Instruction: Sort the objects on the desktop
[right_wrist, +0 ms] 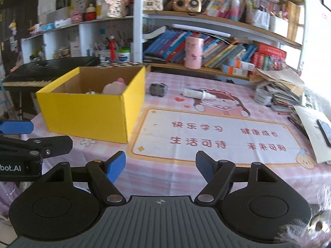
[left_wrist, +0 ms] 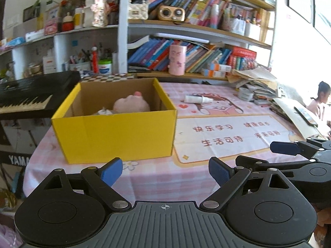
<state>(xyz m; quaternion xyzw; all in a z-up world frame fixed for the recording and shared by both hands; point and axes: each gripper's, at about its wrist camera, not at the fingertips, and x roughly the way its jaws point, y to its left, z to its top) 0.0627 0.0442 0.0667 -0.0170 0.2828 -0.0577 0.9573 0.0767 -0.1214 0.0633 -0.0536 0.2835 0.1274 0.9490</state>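
Holding both tools low over the bench, you have the left gripper spread wide and empty, and the right gripper spread too, nothing between its pads. A yellow box with a pink plush inside sits ahead; a white bottle and a small dark toy car lie beyond, just right of the box.

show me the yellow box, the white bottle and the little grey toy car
yellow box (right_wrist: 86,115), right wrist view, front wall
white bottle (right_wrist: 193,93), right wrist view, its body
grey toy car (right_wrist: 157,89), right wrist view, its top
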